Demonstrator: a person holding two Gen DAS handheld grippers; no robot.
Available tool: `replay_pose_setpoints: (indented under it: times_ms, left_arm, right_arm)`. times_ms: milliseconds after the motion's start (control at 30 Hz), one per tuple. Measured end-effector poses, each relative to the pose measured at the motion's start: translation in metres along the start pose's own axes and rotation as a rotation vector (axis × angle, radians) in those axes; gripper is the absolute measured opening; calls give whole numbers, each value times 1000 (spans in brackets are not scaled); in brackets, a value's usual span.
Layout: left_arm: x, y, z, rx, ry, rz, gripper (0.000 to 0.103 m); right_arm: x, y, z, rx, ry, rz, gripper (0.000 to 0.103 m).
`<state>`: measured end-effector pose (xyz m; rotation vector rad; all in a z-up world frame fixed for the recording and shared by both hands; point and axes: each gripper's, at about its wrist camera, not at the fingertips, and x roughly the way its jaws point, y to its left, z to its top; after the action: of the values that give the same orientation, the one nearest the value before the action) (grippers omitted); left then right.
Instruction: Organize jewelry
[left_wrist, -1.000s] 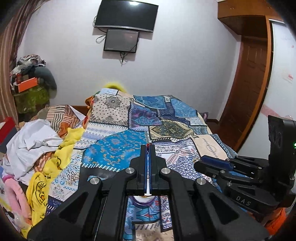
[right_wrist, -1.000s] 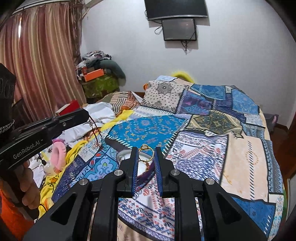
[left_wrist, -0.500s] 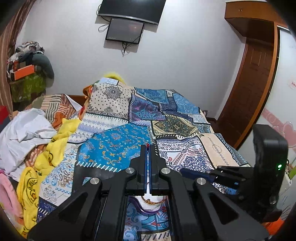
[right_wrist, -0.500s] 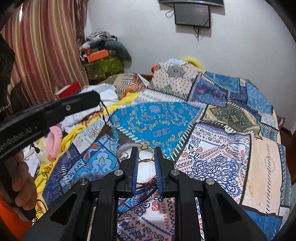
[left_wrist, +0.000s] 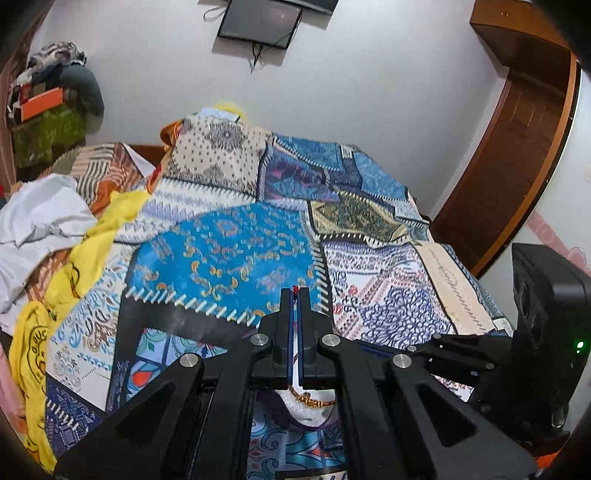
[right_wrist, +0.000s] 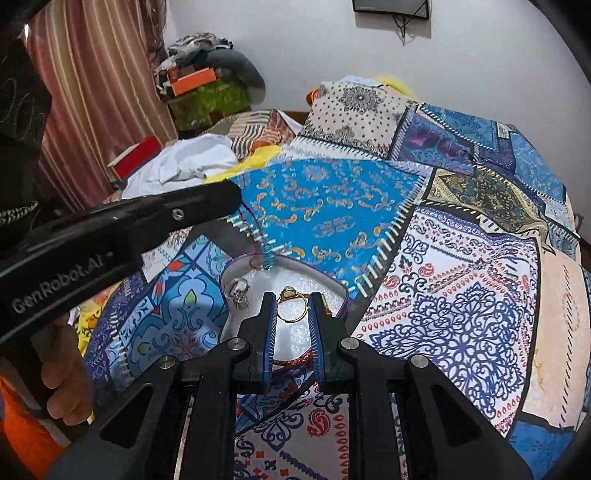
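My right gripper (right_wrist: 291, 299) is shut on a gold ring (right_wrist: 291, 306) and holds it over the mouth of a clear zip bag (right_wrist: 258, 332) that lies on the patchwork bedspread (right_wrist: 443, 295). A silver ring (right_wrist: 238, 291) and a gold chain (right_wrist: 295, 362) lie inside the bag. My left gripper (left_wrist: 294, 291) is shut on the bag's purple-edged rim (right_wrist: 255, 254) and holds it up. In the left wrist view the bag and chain (left_wrist: 312, 397) show below the fingers, and the right gripper's body (left_wrist: 535, 350) sits at the right.
White and yellow clothes (left_wrist: 55, 229) lie heaped on the bed's left side. A red box (right_wrist: 136, 155) sits by the striped curtain (right_wrist: 92, 92). A wooden door (left_wrist: 517, 155) stands at the right, a TV (left_wrist: 258, 18) on the far wall.
Both grippers have tipped down and come closer to the bed. The right gripper has brought the gold ring lower, over the bag's opening. The left still holds the bag's edge.
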<state>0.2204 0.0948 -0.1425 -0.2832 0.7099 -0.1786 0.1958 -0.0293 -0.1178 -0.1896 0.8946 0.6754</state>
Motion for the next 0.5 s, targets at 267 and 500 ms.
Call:
replay_pose_setpoints:
  times_ms: [267,500]
  left_arm:
    - [4,-2,-11,29,54,21,0]
    - [-12,-5,-11,49,50,52,3]
  right_arm:
    - [6,3,-2,-14,29,-6,16]
    - [9,4,-1,-16,46,-32,16]
